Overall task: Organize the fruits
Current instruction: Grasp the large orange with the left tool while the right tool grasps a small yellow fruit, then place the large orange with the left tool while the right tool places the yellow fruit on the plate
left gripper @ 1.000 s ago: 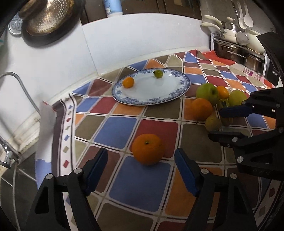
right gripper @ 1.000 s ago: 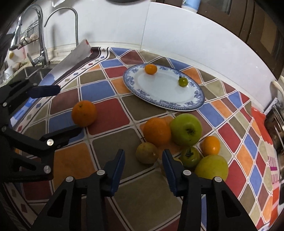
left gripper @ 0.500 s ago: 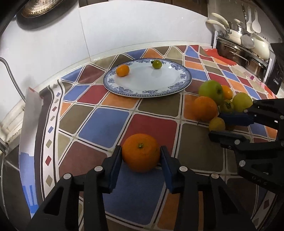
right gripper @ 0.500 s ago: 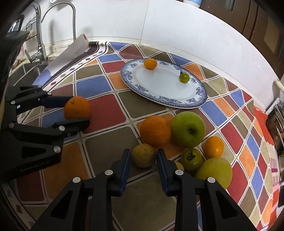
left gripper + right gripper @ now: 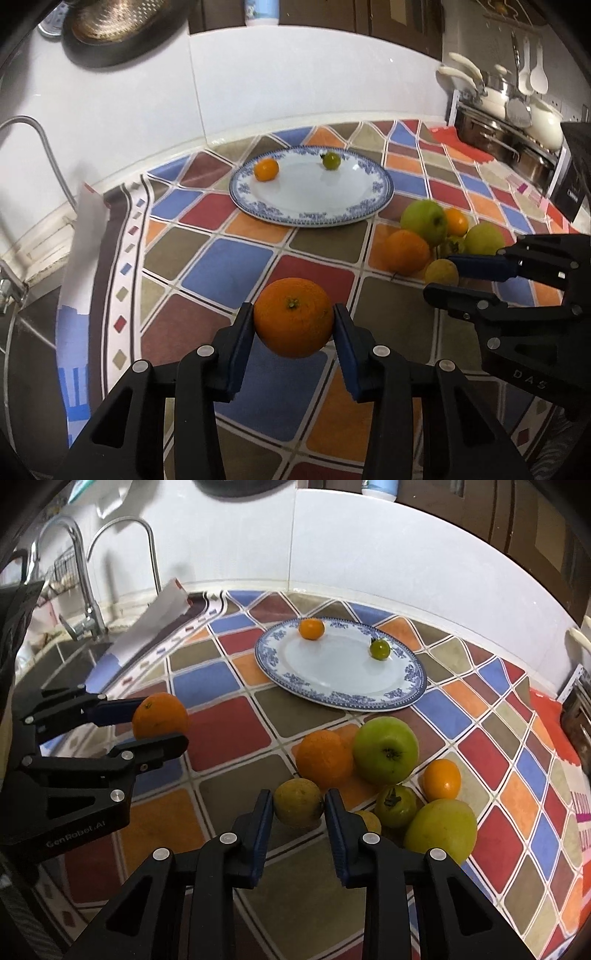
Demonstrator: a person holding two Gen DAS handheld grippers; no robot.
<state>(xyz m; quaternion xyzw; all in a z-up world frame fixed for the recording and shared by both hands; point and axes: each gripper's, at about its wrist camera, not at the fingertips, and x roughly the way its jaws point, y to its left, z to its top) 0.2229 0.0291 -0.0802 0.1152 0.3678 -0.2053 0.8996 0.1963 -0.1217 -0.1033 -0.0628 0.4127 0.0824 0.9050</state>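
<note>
Both jaws now closed, orange (image 5: 293,317) lifted

The left gripper (image 5: 294,319) covers both flanks of the orange (image 5: 293,316) it clamps, and in the right wrist view its near finger (image 5: 147,751) hides that orange's lower part. The right gripper (image 5: 298,805) brackets a yellowish fruit (image 5: 298,803) whose sides vanish behind the blue pads (contact cannot be confirmed there). A small yellow fruit (image 5: 369,820) peeks out behind the right finger, mostly hidden. In the left wrist view the green tomato-like fruit (image 5: 453,244) is largely screened by the green apple (image 5: 424,220) and another orange (image 5: 406,252). The pan (image 5: 99,29) on the wall is cut by the top edge. The counter (image 5: 229,266) runs off the lower rim.
</note>
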